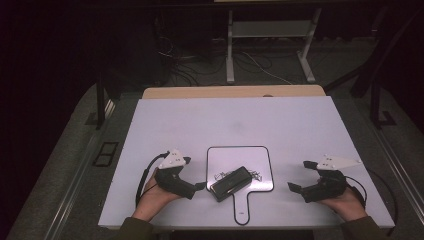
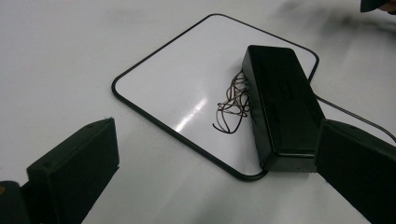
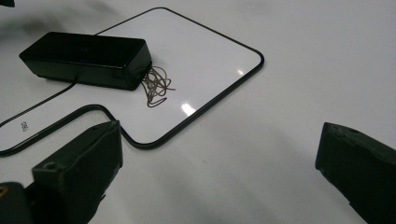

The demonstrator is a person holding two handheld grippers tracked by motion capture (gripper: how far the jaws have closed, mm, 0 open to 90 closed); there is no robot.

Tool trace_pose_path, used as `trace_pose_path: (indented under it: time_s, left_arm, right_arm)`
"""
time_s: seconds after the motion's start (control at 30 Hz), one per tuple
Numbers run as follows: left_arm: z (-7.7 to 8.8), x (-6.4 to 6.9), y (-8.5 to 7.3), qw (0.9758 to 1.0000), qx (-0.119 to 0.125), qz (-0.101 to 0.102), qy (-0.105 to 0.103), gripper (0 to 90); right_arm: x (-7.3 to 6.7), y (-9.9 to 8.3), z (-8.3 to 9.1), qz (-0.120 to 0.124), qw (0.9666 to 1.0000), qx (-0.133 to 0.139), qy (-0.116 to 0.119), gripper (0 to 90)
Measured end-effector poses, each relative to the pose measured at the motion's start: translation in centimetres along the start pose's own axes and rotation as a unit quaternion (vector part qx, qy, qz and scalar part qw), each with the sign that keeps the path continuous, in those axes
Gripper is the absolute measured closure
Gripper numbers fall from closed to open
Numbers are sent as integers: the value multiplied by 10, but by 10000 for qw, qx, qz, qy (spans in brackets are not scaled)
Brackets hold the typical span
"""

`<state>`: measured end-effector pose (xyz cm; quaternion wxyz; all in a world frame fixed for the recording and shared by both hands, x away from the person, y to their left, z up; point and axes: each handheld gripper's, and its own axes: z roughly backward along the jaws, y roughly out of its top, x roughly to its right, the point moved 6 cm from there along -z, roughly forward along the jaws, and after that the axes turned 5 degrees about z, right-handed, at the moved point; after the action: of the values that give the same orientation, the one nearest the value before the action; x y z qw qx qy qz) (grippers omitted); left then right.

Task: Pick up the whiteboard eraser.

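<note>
Nearest you, your left claw (image 1: 196,186) rests on the counter (image 1: 300,125) at the left edge of the whiteboard (image 1: 262,172), its jaws apart. In the left gripper view one jaw sits right at the near end of the eraser (image 2: 280,105), touching or just shy of it, while the other stands well clear over bare counter. Nothing is gripped.

Your right claw (image 1: 299,175) lies well to the right of the board, jaws wide apart and holding nothing.

Between the two, the eraser lies flat and skewed across the near half of the board. Just beyond its long side, the scribble (image 2: 232,105) is intact: a tangle of loops with no smear through it, as both gripper views show.

So I judge the work barely begun. The eraser is within your left claw's reach, but the grasp isn't made and the marks are not yet wiped. Left to do: close on the eraser, then rub out the scribble.

Farther off, the counter is bare.
</note>
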<state>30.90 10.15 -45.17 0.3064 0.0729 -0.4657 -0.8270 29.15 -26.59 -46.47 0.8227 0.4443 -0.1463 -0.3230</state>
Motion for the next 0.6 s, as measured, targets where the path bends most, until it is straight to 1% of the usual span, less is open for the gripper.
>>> trace_pose_path:
  time_s: [0.07, 0.1, 0.23, 0.3, 0.33, 0.6]
  left_arm:
    - [-1, 1, 1, 10000, -11, -49, -15, 0]
    - [-1, 1, 2, 10000, 1, -12, -18, 0]
    - [-3, 1, 4, 10000, -16, -25, 3, 0]
    - [-3, 1, 6, 10000, 19, -6, 1, 0]
    - [-3, 1, 6, 10000, 26, 19, -11, 0]
    - [-5, 3, 11, 9999, 83, 30, -65, 0]
  right_arm:
    - [-1, 0, 0, 7, 10000, 1, 11, 0]
    - [-1, 0, 0, 7, 10000, 1, 11, 0]
    - [-1, 0, -1, 23, 10000, -7, 26, 0]
    - [-1, 0, -1, 19, 10000, -6, 26, 0]
    - [-1, 0, -1, 17, 10000, -1, 26, 0]
    - [-2, 1, -1, 4, 10000, 7, 48, 0]
